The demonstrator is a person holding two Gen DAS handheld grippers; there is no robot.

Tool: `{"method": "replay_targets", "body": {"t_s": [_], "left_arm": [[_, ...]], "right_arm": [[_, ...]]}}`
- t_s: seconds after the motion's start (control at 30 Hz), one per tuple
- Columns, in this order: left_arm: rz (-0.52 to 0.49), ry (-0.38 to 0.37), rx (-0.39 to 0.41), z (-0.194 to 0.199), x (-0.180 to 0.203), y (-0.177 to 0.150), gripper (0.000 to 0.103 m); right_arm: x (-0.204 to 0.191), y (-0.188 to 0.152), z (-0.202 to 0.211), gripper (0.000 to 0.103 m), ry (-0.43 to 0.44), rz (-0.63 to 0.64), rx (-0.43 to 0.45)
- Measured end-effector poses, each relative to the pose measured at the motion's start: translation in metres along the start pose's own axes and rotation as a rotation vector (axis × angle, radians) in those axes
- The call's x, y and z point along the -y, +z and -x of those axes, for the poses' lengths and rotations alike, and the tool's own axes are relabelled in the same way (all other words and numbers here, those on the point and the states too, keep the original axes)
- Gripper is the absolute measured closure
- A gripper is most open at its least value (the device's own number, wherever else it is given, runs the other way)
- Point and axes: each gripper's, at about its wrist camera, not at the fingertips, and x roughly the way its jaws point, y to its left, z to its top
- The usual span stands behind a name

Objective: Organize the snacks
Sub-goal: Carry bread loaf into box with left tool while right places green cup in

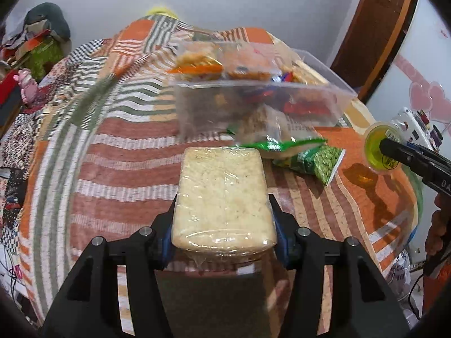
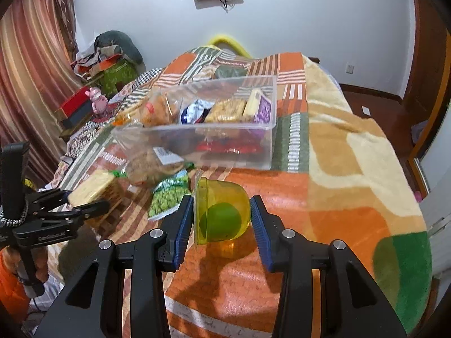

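Observation:
My left gripper (image 1: 224, 201) is shut on a flat, clear-wrapped block of pale noodles (image 1: 222, 186), held above the striped blanket; the pads press on its two long sides. From the right wrist view the same block (image 2: 93, 184) shows at the far left. My right gripper (image 2: 221, 200) is shut on a small yellow jelly cup (image 2: 222, 214) lying sideways with a green lump inside; this cup (image 1: 379, 152) hangs at the right edge of the left wrist view. Ahead stands a clear plastic box (image 2: 197, 126) holding several snack packets.
A green pea bag (image 2: 166, 200) and a clear bag of snacks (image 2: 146, 166) lie on the blanket (image 2: 338, 169) in front of the box. Clutter and a pink toy (image 2: 97, 100) sit beyond the bed's left side. A door (image 1: 380, 28) stands right.

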Motion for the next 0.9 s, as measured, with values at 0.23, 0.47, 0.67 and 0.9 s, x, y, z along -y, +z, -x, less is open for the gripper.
{"method": "replay_targets", "body": {"t_s": [0.23,0.47,0.67,0.9], "left_arm": [[-0.003,0.021,0.081,0.032,-0.006,0.014,0.048],[-0.016,0.005,0.162,0.047,0.000,0.051,0.048],[-0.025,-0.020,0.211,0.044,0.006,0.087,0.048],[-0.041,-0.029,0.218,0.018,0.018,0.123,0.048]], "right_arm": [[0.000,0.018,0.006,0.065,-0.015,0.010,0.046],[-0.004,0.045,0.007,0.065,-0.019,0.026,0.103],[-0.007,0.071,-0.001,0.065,-0.018,0.040,0.146],[-0.013,0.096,-0.018,0.065,-0.025,0.058,0.166]]}}
